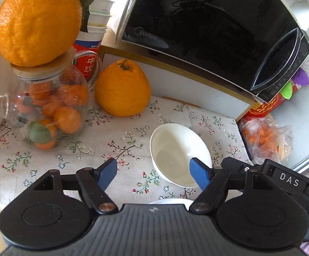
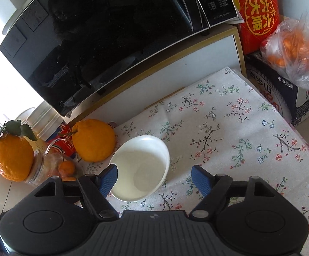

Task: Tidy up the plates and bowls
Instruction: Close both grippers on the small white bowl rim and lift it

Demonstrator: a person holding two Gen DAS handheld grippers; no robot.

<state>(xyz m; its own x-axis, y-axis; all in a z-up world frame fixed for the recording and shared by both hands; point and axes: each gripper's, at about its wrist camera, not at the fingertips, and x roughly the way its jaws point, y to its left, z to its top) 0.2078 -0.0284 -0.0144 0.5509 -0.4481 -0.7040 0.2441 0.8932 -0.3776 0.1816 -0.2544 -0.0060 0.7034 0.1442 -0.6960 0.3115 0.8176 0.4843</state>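
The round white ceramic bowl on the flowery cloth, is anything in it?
Empty. The round white ceramic bowl shows only its bare, shiny inside in both views.

Each hand-held gripper, left (image 1: 153, 171) and right (image 2: 153, 178), has a black ribbed body, two round black discs, silver pivot screws and blue finger pads (image 1: 107, 173). The left view also shows a black part labelled "DAS" at right.

A home kitchen corner is showing here: a black Midea microwave (image 1: 207, 27) is sitting on a white cabinet behind a desk (image 2: 229, 132) wearing a floral cloth. Large oranges (image 1: 122, 89), a glass jar of mandarins (image 1: 50, 111), stacked paper cups (image 1: 96, 19) and a white bowl (image 2: 141, 166) are crowding it.
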